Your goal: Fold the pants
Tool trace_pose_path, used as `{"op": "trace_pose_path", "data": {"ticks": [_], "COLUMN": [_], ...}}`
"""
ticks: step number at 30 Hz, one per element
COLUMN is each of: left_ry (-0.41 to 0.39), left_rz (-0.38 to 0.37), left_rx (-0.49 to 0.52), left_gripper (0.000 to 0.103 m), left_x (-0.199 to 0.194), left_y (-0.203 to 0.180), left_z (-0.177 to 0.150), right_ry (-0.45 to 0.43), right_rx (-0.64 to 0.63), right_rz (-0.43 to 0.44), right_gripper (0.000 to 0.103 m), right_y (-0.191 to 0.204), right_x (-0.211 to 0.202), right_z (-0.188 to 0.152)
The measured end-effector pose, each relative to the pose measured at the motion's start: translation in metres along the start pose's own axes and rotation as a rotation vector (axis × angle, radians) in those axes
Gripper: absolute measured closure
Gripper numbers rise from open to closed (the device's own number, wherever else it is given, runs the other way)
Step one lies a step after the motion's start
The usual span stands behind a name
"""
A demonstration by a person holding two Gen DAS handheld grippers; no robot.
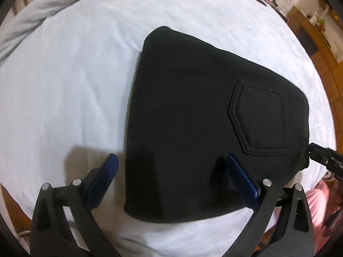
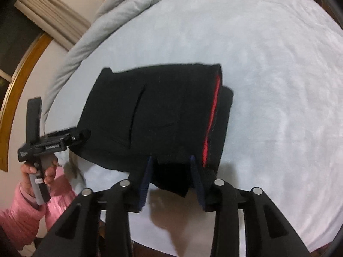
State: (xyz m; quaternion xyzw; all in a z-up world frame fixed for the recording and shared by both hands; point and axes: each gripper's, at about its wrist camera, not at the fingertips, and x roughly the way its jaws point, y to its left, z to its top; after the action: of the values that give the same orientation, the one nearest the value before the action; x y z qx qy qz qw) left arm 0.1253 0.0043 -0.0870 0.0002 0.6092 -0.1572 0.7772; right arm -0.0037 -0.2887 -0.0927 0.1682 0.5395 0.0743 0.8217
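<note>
Pants point(image 1: 193, 117) black, folded thick; red lining shows.

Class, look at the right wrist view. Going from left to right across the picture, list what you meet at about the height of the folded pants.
Wooden frame → left gripper, held in a hand → folded black pants → red lining at the pants' right edge → bare white bedsheet.

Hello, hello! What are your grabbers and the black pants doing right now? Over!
Left tool open wide above the folded pants. Right tool partly open, a fabric corner between its fingers; grip unclear. Pants lie on the white bed sheet. Nothing in the way.
</note>
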Motion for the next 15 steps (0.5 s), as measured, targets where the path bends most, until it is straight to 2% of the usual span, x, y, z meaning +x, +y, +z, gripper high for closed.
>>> {"op": "trace_pose_path", "data": {"ticks": [5,12,15], "left_ry": [-0.035,-0.081,-0.086], "left_rz": [0.001,0.047,0.049], "left_rx": [-0.003,0.054,0.053], "left_gripper": [0.005,0.005,0.005], "left_x": [-0.012,-0.029,-0.029], "left_y": [-0.01,-0.048,-0.051], "left_z": [-0.001,-0.012,-0.009], "right_ry": [-0.022,-0.044,-0.041], "right_rx": [-0.008,0.021,0.038], "right_rz": [-0.003,-0.094,-0.093], "right_gripper": [0.063,0.063,0.062], "right_y": [0.013,0.024,0.023], "right_x": [-0.009,-0.012,-0.011], "right_z": [0.0,-0.004,-0.004]}}
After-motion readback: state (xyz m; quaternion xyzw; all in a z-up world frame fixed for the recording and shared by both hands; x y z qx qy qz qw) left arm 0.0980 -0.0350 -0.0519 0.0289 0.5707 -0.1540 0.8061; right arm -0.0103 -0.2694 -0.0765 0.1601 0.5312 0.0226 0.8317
